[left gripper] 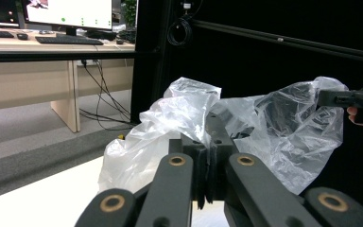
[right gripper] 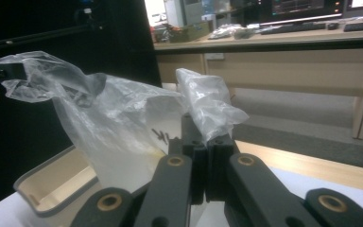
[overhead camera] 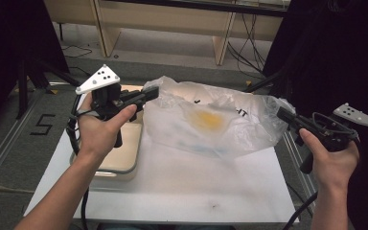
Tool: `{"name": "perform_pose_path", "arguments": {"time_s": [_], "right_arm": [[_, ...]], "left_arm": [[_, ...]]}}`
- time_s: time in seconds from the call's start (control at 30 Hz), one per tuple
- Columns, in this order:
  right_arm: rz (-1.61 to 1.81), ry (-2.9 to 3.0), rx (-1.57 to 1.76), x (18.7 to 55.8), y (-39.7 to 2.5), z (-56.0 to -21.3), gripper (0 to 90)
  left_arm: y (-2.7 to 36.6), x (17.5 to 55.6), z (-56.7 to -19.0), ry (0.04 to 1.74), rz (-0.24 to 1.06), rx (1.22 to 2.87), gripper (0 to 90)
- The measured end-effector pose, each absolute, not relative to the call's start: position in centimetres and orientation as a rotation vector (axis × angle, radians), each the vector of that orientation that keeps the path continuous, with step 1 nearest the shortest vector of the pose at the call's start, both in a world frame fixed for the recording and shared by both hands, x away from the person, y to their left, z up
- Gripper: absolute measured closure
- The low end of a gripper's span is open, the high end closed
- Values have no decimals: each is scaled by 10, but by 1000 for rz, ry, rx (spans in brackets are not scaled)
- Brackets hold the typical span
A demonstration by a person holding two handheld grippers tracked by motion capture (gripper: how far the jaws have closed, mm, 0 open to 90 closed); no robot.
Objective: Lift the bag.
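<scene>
Gripper jaws pinched tight on opposite edges of a clear plastic bag (overhead camera: 211,122): the left gripper (overhead camera: 149,93), upper left of centre in the high view, clamps one rim, while the right gripper (overhead camera: 283,114), at the right edge of the frame, clamps the other. Each gripper view looks along closed black jaws with crumpled film rising from between them, so both appear to have a firm hold. Held apart this way, the bag is stretched across the middle of the white worktop (overhead camera: 182,187), its underside sagging toward the surface, seemingly to spread the mouth open or shake the film flat.

A shallow beige tray (overhead camera: 124,153) sits at the left of the worktop, under the left hand (overhead camera: 100,132); in the right gripper view its near wall (right gripper: 42,189) shows at lower left, just beside the hanging film. The tray may be where the bag or its contents belong, though that is only a guess.

Much stays unclear. A yellow-orange patch (overhead camera: 207,120) shows through the plastic at centre frame, but whether it is an object inside, a print or a stain cannot be told. Dark lettering on the bag (right gripper: 159,135) is too creased to read. The hand covers most of the tray's interior, and the bag's true opening is lost in the folds.
</scene>
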State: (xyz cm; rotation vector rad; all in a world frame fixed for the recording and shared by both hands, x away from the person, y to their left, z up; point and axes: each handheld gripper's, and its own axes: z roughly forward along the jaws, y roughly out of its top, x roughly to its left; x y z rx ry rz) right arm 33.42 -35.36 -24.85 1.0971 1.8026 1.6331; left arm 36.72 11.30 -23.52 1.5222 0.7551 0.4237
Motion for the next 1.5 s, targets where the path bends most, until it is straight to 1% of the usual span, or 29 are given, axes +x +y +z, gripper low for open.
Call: {"name": "perform_pose_path", "arguments": {"time_s": [0.27, 0.6, 0.8, 0.9, 1.0, 1.13, 1.3, 1.5], "right_arm": [[1627, 1762, 1130, 344, -356, -249, 898], [1641, 1715, 1097, 345, -359, -228, 898], [1612, 1716, 1114, 351, -363, -226, 897], [1583, 1739, 1142, 359, -363, -236, 897], [1544, 1781, 1189, 366, -363, -251, 897], [1510, 1846, 1249, 375, -363, -276, 897], [1462, 1884, 1327, 381, -368, -302, 897], [1357, 1980, 1364, 392, -357, -329, 897]], "left_arm": [[117, 385, -232, 799, 413, 1497, 892], [116, 385, -209, 770, 443, 1470, 892], [114, 400, -221, 820, 434, 1494, 891], [111, 410, -234, 852, 447, 1544, 891], [109, 420, -250, 888, 424, 1605, 891], [112, 431, -273, 947, 388, 1631, 891], [118, 437, -291, 999, 384, 1659, 891], [114, 446, -317, 1058, 362, 1743, 891]]}}
